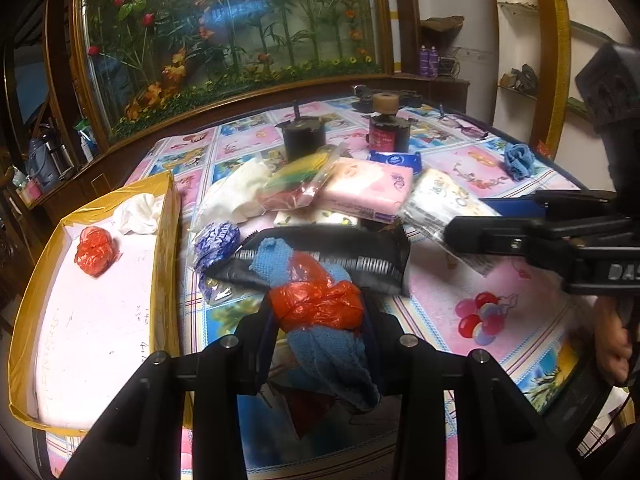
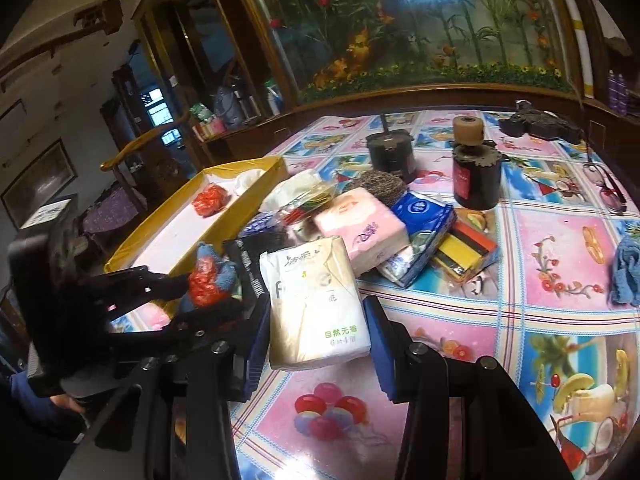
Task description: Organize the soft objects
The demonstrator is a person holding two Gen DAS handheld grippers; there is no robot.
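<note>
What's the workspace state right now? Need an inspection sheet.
Surface: table under a cartoon-print cloth.
Job's things: gold-edged tray holds an orange bag and a white cloth; tissue packs piled mid-table.
Clutter: two dark canisters, glasses, a blue cloth.
Grippers: left gripper shut on an orange-and-blue bundle; right gripper straddles a cream tissue pack, pads apart from it.
Cables: nothing seen.
Surroundings: floral mural, wooden cabinets.
</note>
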